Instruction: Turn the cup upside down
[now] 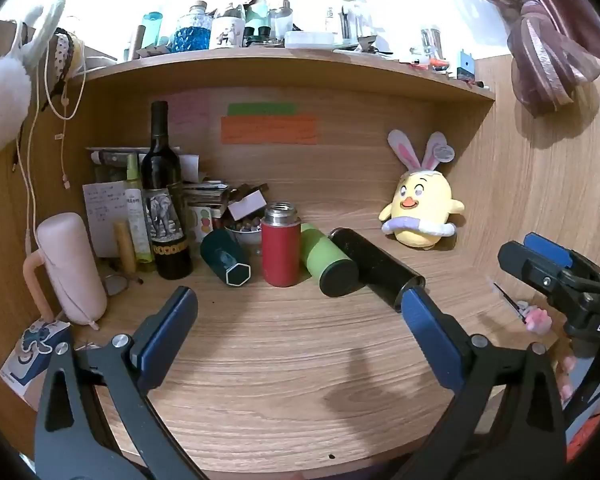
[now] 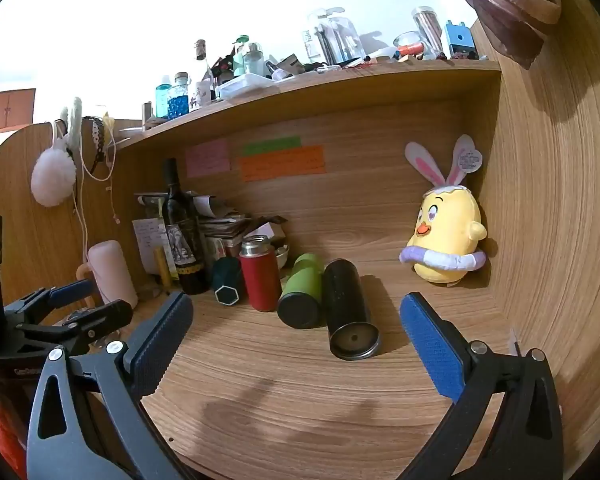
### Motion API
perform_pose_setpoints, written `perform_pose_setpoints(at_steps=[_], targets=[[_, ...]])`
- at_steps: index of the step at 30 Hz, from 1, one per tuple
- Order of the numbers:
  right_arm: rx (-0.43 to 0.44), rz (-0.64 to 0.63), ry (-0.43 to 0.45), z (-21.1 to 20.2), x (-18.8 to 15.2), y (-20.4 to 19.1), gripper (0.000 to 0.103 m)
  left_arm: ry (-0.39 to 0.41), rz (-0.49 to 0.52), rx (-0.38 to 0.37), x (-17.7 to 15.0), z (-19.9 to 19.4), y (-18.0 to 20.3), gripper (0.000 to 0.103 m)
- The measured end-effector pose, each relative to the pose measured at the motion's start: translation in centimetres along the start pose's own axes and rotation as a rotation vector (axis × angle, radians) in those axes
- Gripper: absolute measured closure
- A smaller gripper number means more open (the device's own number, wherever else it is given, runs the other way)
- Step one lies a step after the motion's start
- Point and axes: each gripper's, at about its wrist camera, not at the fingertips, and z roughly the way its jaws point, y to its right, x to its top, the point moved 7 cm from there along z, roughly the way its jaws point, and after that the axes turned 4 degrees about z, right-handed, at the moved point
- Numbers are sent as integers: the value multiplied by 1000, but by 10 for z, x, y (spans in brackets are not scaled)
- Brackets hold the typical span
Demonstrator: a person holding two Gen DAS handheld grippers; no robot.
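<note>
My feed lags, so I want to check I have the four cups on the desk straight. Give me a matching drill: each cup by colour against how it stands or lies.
Cups:
1. red cup
2. green cup
3. black cup
4. teal cup

States:
A. on its side, hexagonal end toward the camera
B. upright, silver mouth on top
C. on its side, farthest right, round end toward the camera
D. on its side, between the red one and the black one

Pairs: 1-B, 2-D, 3-C, 4-A
</note>
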Motion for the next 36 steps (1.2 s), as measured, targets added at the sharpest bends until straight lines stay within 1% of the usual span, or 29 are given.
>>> perform_pose_setpoints(at_steps=[1, 2, 9, 16, 36], targets=[[0, -1, 1, 0, 0, 0, 0, -1, 0, 6, 0, 0, -1, 0], [2, 0, 2, 0, 0, 0, 0, -7, 11, -13, 0, 1, 2, 0], [1, 4, -5, 1, -1, 2, 0, 24, 14, 8, 4, -6, 4, 0], [4, 1, -3, 1, -1, -1, 0, 35, 11, 4, 6, -10, 1, 0], [6, -3, -3, -1, 1, -3, 0, 38, 16, -5, 7, -12, 5, 0]])
